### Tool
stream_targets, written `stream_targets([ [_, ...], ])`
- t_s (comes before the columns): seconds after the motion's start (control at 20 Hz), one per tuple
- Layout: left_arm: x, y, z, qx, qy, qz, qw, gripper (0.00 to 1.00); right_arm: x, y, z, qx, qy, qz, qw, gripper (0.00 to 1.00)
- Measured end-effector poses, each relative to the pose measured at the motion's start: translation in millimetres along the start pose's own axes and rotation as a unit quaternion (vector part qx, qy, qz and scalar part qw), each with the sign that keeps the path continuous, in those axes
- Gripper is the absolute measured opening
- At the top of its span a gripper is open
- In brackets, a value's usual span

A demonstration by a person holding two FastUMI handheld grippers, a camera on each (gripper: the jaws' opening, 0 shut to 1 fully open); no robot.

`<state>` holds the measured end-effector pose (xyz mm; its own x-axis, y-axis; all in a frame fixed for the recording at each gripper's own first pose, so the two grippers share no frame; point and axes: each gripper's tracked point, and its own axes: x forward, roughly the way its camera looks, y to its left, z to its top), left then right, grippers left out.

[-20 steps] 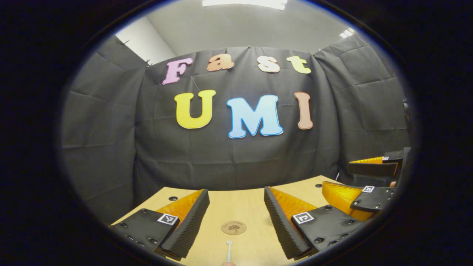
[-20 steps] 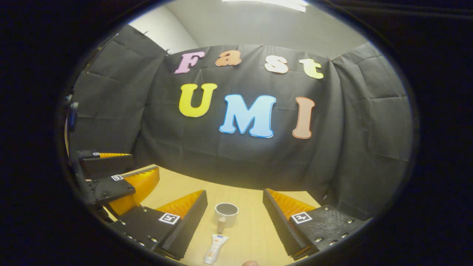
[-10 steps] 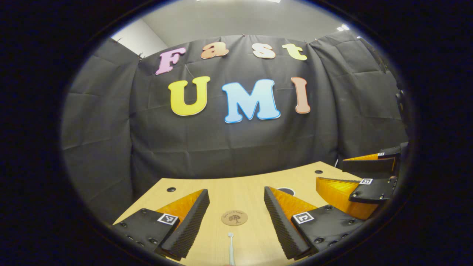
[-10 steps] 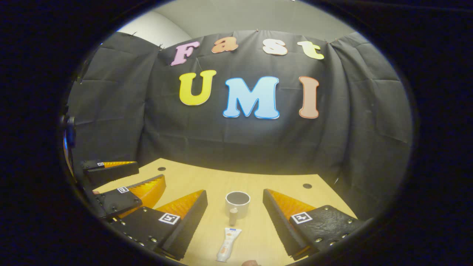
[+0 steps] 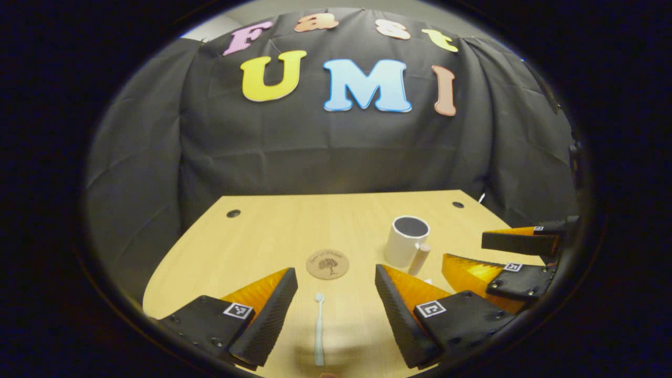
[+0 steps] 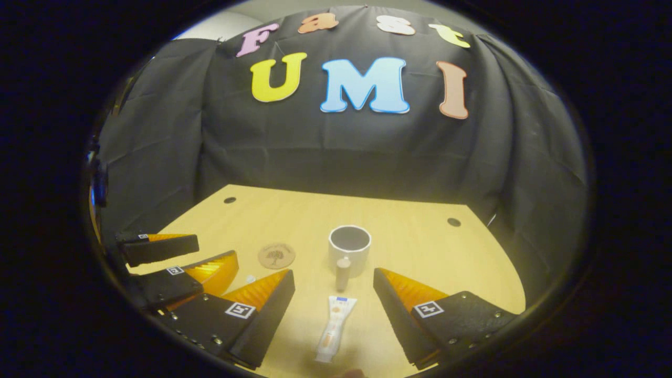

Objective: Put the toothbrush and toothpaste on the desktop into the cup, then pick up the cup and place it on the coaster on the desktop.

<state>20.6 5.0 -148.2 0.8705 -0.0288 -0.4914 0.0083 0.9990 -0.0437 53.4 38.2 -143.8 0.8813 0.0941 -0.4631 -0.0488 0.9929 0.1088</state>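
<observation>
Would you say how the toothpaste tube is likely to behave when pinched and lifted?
The toothpaste lies flat and looks like a soft tube, so it will probably dent under the fingers. Its glossy skin may slip. It looks small and likely light, and flat enough not to roll.

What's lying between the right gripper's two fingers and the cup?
In the right gripper view, the toothpaste lies on the desktop between the open right gripper and the cup, pointing toward it. The cup's handle faces the tube.

No legible txt, coaster (image 5: 327, 264) print too small, toothpaste (image 6: 334, 327) label unreadable
</observation>
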Motion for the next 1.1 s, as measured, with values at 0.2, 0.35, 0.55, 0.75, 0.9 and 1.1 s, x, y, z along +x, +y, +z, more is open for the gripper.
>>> stream_targets([
  [0.2, 13, 8, -31, -0.023, 0.067, 0.011, 0.997, 0.97, 13, 2, -24, 0.006, 0.053, 0.005, 0.999, 0.94],
  [0.35, 17, 9, -47, -0.032, 0.106, 0.012, 0.994, 0.96, 20, -1, -38, 0.022, 0.084, 0.005, 0.996, 0.94],
  [0.55, 22, 8, -76, -0.031, 0.167, 0.006, 0.985, 0.97, 29, -5, -58, 0.041, 0.12, 0.005, 0.992, 0.94],
  [0.75, 25, 13, -103, -0.034, 0.228, 0.006, 0.973, 0.98, 35, -2, -76, 0.054, 0.157, 0.009, 0.986, 0.95],
  [0.9, 25, 13, -125, -0.034, 0.276, 0.003, 0.96, 0.96, 39, 2, -90, 0.054, 0.186, 0.012, 0.981, 0.95],
  [1.1, 26, 16, -139, -0.034, 0.312, -0.003, 0.949, 0.99, 47, -2, -105, 0.069, 0.224, -0.001, 0.972, 0.95],
])
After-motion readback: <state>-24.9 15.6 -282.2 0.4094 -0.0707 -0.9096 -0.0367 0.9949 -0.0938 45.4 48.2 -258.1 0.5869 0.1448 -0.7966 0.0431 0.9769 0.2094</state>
